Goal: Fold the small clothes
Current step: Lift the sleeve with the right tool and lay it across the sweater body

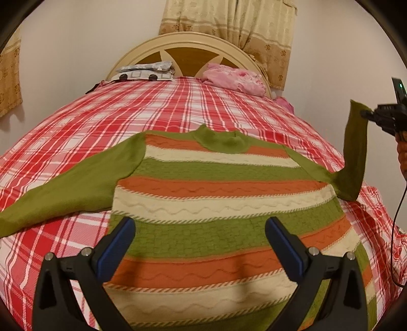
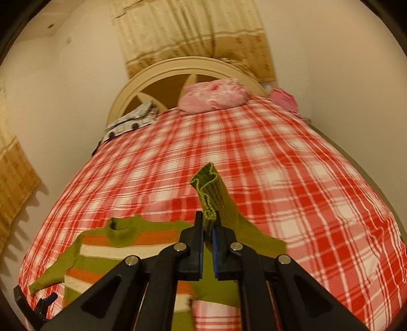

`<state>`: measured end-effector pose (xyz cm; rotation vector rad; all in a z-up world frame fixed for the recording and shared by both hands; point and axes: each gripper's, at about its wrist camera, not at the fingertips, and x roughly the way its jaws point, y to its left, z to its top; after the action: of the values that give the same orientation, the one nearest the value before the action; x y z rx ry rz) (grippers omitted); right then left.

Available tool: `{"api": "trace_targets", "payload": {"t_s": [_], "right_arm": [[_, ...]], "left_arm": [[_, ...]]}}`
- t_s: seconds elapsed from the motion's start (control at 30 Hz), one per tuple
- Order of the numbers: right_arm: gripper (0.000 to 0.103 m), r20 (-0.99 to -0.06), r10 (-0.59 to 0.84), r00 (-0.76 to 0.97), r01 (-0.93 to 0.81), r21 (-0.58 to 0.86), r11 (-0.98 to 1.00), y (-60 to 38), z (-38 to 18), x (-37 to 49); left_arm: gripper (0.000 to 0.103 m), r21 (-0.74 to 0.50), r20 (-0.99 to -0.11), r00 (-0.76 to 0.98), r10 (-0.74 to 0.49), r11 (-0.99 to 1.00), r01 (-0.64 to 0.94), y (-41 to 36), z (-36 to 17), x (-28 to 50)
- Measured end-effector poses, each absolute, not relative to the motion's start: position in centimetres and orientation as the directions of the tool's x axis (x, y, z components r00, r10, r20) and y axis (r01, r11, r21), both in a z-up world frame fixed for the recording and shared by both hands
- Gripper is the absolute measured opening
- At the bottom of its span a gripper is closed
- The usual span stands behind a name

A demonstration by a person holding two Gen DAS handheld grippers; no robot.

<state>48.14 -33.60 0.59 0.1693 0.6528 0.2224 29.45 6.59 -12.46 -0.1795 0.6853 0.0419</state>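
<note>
A small knitted sweater (image 1: 216,203) with green, orange and cream stripes lies flat on the bed, neck away from me. Its left green sleeve (image 1: 66,188) stretches out over the bedspread. The right green sleeve (image 1: 354,150) is lifted off the bed, its cuff (image 2: 209,193) pinched by my right gripper (image 2: 209,224), which is shut on it. That gripper (image 1: 366,114) shows at the right edge of the left wrist view. My left gripper (image 1: 201,229) hovers open over the sweater's lower body, nothing between its blue pads. The sweater (image 2: 101,252) sits low left in the right wrist view.
The bed carries a red and white plaid bedspread (image 1: 127,109). A pink bundle (image 1: 234,79) and a grey-white cloth pile (image 1: 145,72) lie by the cream headboard (image 1: 183,40). A black cable (image 1: 398,211) hangs at the right. Curtains (image 1: 229,20) hang behind.
</note>
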Motion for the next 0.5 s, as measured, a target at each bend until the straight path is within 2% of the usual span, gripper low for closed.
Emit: {"api": "trace_targets", "payload": {"t_s": [0.3, 0.5], "right_arm": [[0.004, -0.564, 0.367, 0.74, -0.31, 0.199, 0.93, -22.5, 2.3, 48.8], [0.004, -0.581, 0.438, 0.686, -0.414, 0.183, 0.892, -14.1, 0.5, 48.8]], "left_arm": [[0.103, -0.188, -0.633, 0.774, -0.016, 0.973, -0.134, 9.3, -13.1, 28.6], [0.103, -0.211, -0.633, 0.774, -0.003, 0.963, -0.169, 11.6, -13.5, 27.8]]}}
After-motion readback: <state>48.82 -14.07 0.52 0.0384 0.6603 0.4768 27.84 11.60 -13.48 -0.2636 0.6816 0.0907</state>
